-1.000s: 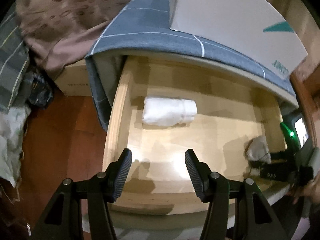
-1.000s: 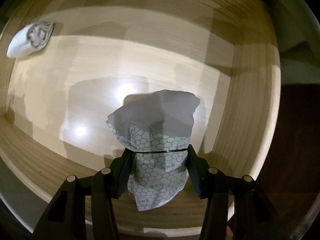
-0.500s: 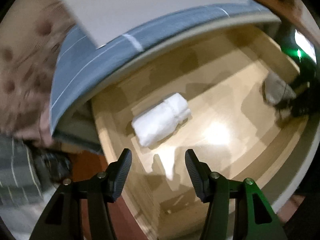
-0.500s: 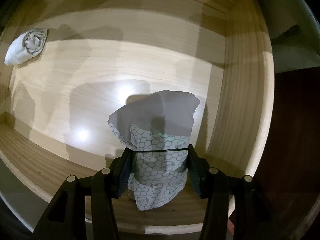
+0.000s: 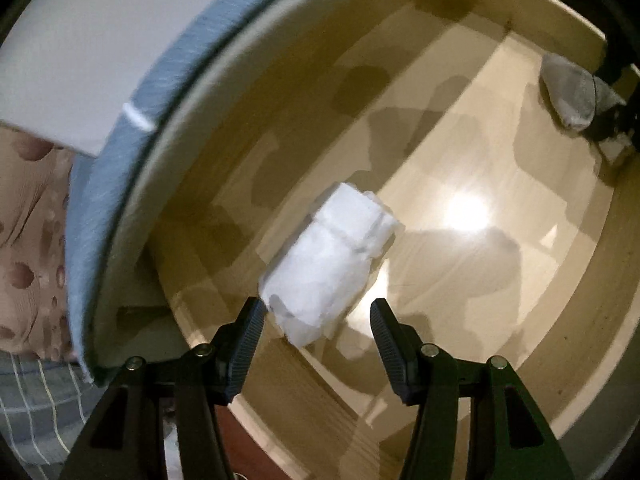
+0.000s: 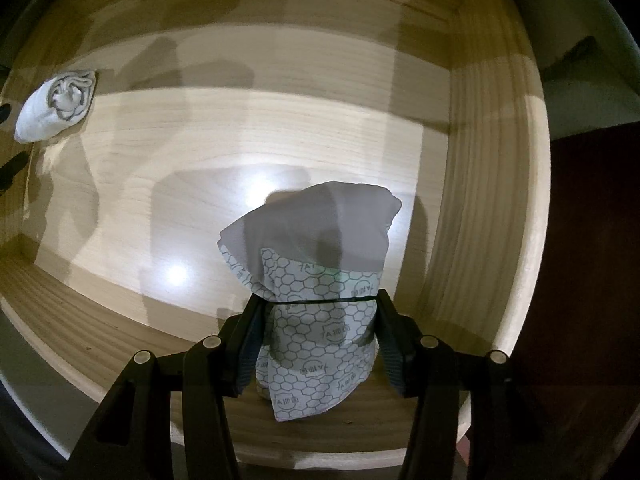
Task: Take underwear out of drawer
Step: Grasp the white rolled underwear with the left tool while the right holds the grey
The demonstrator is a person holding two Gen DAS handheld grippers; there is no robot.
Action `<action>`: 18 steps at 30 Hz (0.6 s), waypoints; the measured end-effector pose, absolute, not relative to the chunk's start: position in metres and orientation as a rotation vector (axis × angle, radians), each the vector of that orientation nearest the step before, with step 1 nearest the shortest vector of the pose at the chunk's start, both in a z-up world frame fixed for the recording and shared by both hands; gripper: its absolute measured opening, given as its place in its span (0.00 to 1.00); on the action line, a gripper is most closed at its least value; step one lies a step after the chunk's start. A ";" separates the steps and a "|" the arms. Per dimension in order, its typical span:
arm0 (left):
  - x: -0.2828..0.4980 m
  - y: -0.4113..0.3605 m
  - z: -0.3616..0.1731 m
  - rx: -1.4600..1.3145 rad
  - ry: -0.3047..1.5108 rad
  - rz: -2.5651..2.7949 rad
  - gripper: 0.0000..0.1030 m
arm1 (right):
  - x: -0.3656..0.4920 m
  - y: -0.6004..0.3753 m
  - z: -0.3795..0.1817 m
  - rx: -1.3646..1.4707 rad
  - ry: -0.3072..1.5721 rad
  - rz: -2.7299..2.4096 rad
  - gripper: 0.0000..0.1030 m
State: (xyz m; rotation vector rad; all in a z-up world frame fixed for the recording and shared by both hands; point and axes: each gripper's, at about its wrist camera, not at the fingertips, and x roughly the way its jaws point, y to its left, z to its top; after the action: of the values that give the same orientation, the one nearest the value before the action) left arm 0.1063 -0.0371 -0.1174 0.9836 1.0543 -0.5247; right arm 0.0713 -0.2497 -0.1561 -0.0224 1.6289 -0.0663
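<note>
Retrieving from open wooden drawer (image 6: 492,184). Right tool (image 6: 318,322) clamped on grey hex-print underwear (image 6: 320,280), above front corner. Left tool (image 5: 316,322) spread wide, holding nothing, near white rolled underwear (image 5: 332,264) on drawer floor. Next, probably: straddle roll, close.

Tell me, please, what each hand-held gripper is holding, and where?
The right hand-held gripper clamps the grey underwear around its patterned middle; the left hand-held gripper holds nothing.

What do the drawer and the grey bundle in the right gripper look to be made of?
Drawer: pale wood or wood-look board, straight grain lines, smooth floor glinting under the light. Grey bundle: soft matte fabric, probably knit, printed with hexagons, creasing where the right gripper squeezes it.
</note>
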 end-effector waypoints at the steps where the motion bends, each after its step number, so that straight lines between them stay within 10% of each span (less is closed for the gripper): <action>1: 0.107 -0.038 -0.120 0.988 1.056 -0.526 0.55 | 0.071 -0.250 -0.156 -0.021 1.629 -0.067 0.49; 18: 0.130 -0.056 -0.136 1.039 1.062 -0.504 0.55 | 0.071 -0.245 -0.152 -0.018 1.626 -0.066 0.49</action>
State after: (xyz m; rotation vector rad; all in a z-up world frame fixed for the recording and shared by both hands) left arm 0.1301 -0.0557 -0.1362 1.0388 1.0622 -0.5040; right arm 0.0707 -0.2451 -0.1525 -0.0176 1.6257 -0.0661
